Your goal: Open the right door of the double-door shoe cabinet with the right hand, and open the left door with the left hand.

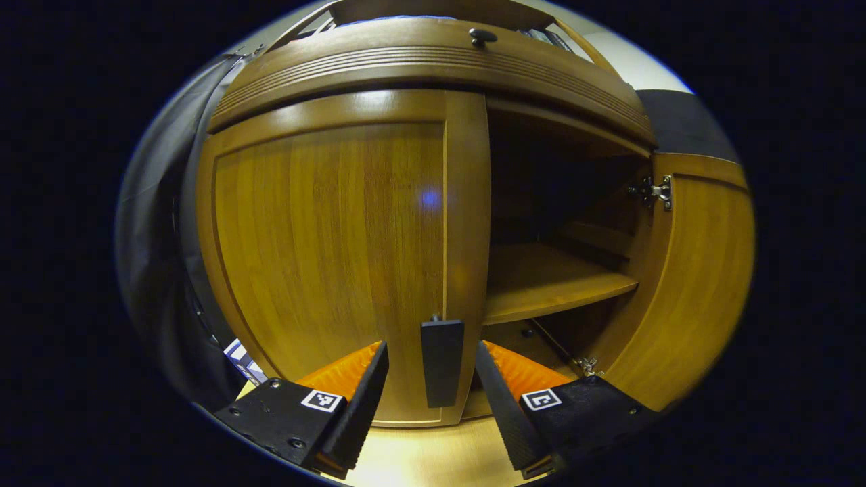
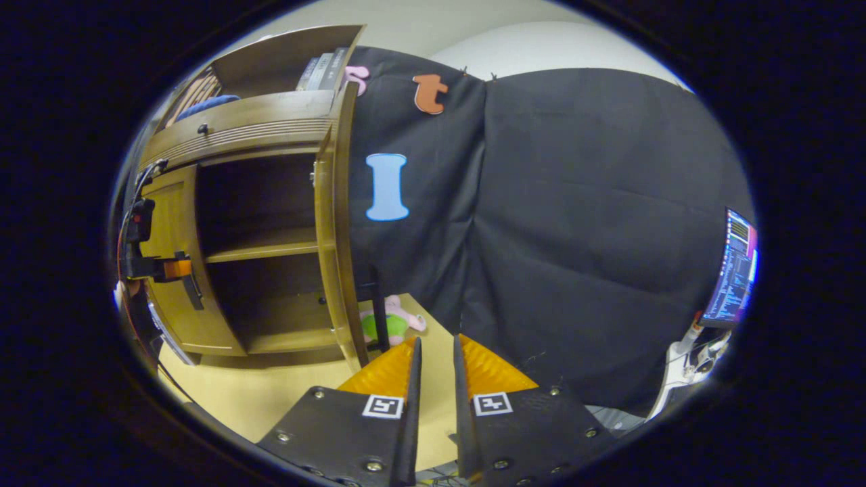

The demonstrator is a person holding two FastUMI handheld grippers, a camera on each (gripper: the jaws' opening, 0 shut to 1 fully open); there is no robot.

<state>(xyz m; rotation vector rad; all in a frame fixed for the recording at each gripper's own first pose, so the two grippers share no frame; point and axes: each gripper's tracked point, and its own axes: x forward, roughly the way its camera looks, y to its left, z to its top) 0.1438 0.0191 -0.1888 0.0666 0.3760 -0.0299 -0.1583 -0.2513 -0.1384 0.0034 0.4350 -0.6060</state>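
Shoe cabinet (image 1: 433,203) sitting dead ahead of the left gripper (image 1: 433,399), right up close. Half done, by the look of it: right door (image 1: 690,284) already swung wide off to the right of the jaws, hinges showing, shelf (image 1: 548,281) and dark inside laid bare. Left door (image 1: 331,250) not opened yet, flat against the frame.

Left jaws spread apart, straddling the dark handle (image 1: 442,362) at the left door's free edge. Handle right between the fingers (image 1: 358,399) but with a gap either side, so no squeeze on it yet. Looks like the lining-up stage for the second pull.

Right gripper (image 2: 436,399) backed well off from the cabinet, jaws nearly together with just a thin slit between, holding nothing. From there, cabinet up and to the left of the jaws, open right door seen edge-on, and the left gripper visible far off at the closed door. Little plush toy (image 2: 392,319) on the floor just beyond the jaws, near the foot of the open door.

Left to do, best guess: close on that handle and swing the left door out. Handle is slim, so centring before the pull seems wise.
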